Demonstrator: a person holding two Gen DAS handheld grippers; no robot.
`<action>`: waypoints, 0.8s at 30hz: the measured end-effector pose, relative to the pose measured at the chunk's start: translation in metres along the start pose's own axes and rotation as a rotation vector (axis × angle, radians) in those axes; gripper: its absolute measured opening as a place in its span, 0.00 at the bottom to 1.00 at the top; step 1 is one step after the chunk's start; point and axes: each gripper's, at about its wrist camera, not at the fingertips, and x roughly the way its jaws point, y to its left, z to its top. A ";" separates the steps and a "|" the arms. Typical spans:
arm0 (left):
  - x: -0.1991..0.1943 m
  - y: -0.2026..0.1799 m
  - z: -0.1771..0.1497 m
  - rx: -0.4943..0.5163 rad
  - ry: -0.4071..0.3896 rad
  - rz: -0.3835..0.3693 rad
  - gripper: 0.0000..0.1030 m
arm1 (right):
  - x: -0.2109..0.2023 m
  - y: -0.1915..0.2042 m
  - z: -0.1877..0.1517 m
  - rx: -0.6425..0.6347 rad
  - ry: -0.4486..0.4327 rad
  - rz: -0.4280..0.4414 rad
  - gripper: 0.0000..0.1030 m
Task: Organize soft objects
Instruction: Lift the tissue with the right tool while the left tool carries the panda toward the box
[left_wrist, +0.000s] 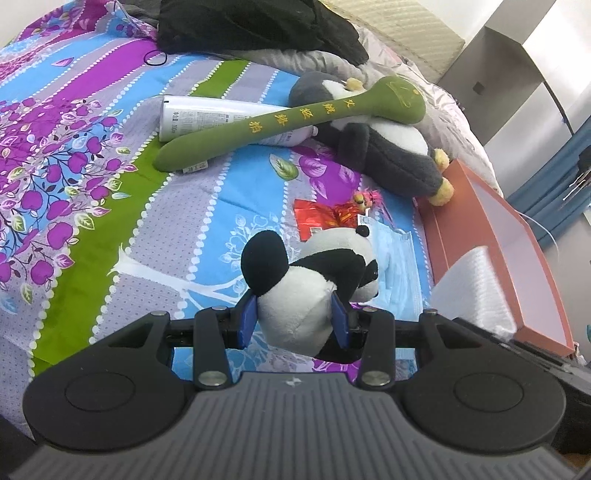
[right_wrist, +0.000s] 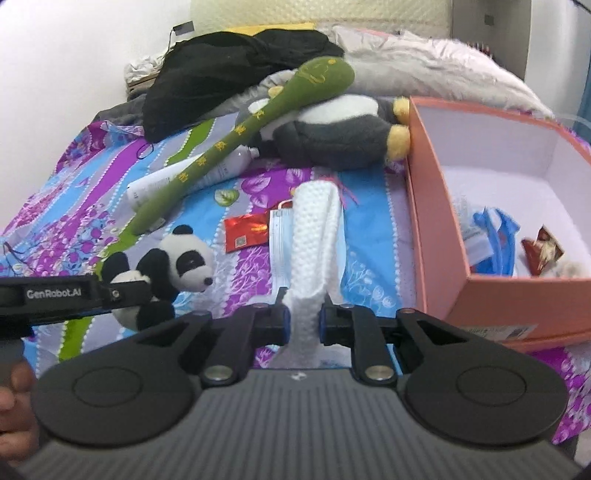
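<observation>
The right tool pinches a white cloth over the bed. At the bed's left edge the left tool clamps a panda. A pink box sits at the right edge, a penguin touching its far corner.

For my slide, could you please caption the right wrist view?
Right gripper holds a white cloth beside the orange box.

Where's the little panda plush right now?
The panda plush is clamped in the left gripper, low and central in the left wrist view, just above the blue face mask. In the right wrist view it sits lower left, below the green plush stick.
</observation>
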 end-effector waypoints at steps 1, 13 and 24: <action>-0.001 0.000 0.000 0.000 -0.001 0.000 0.46 | 0.000 -0.001 -0.001 0.009 0.005 0.009 0.17; -0.011 -0.016 0.003 0.030 -0.002 -0.001 0.46 | -0.014 0.002 0.005 -0.001 -0.015 0.005 0.10; -0.040 -0.062 0.023 0.127 -0.051 -0.034 0.46 | -0.055 -0.002 0.034 -0.002 -0.098 0.030 0.11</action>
